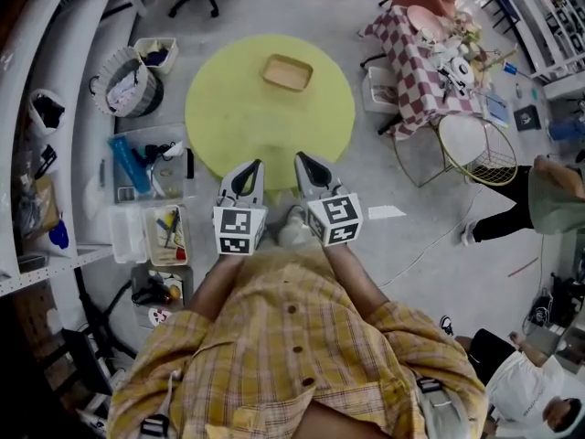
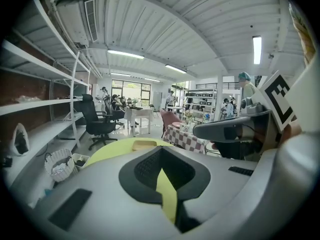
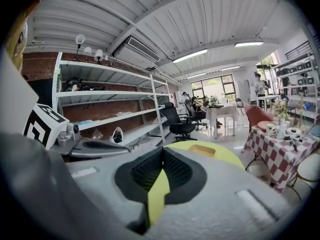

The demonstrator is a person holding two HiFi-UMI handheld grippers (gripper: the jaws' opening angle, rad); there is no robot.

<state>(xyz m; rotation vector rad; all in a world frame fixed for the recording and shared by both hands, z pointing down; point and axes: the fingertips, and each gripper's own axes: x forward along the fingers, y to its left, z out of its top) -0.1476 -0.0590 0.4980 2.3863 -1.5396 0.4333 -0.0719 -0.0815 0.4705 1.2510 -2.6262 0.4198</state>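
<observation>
the left gripper (image 2: 161,153) is seen closed in its own view. its dark pads are brought together at the tips with nothing between them, and only a sliver of yellow shows through the slit below. the right gripper (image 3: 162,153) is closed likewise and is empty. in the head view both are held side by side, close to the person's body, just short of the near edge of a round yellow counter (image 1: 228,122). a shallow tan tray (image 1: 287,72) lies on the far half of that counter, well apart from both grippers, and nothing can be seen in it.

the tray is judged to be light and stiff, probably wood or bamboo, with a low upright rim and rounded corners. it is not thought fragile, but the smooth rim may slip in a shallow pinch. a hold is best taken on one long wall, near its middle, with one jaw inside and one outside, so that the tray is not tipped. two opposite walls could instead be taken with both grippers.

the tray's full outline and bare inside are shown only by the head view; in the gripper views it is seen edge-on as a low tan strip. the floor beside the counter, with a laundry basket (image 1: 128,85) and open plastic bins (image 1: 151,167), is also given only from above. only the gripper views show how the pads meet, along with the ceiling and its strip lights (image 2: 125,54).
</observation>
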